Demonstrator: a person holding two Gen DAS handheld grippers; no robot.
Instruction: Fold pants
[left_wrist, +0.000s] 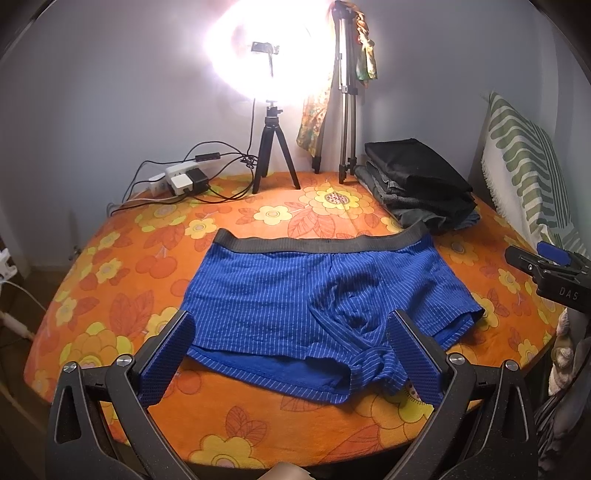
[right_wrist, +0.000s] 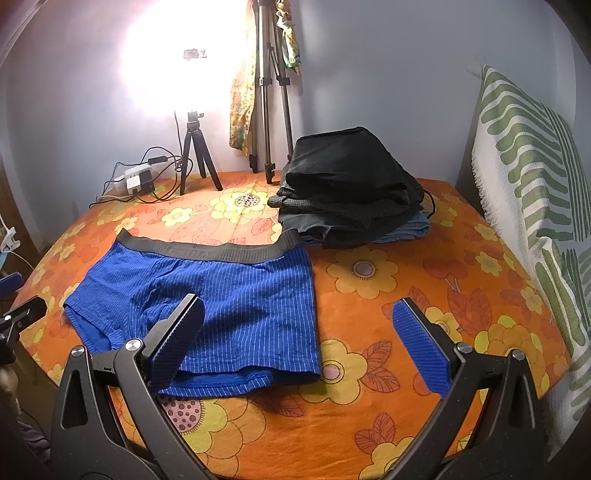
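Blue pinstriped shorts (left_wrist: 295, 295) with a dark grey waistband (left_wrist: 321, 243) lie spread flat on the orange flowered cloth, waistband away from me. They also show in the right wrist view (right_wrist: 229, 306). My left gripper (left_wrist: 291, 328) is open and empty, hovering over the shorts' near hem, its blue pads either side of the left leg. My right gripper (right_wrist: 299, 321) is open and empty, above the shorts' right edge; it also shows at the right edge of the left wrist view (left_wrist: 546, 266).
A stack of folded dark clothes (right_wrist: 351, 192) sits at the back right. A small tripod (left_wrist: 273, 155) with a bright ring light, a tall tripod (left_wrist: 343, 110), and a power strip (left_wrist: 181, 179) with cables stand at the back. A green-striped cushion (right_wrist: 528, 177) leans at the right.
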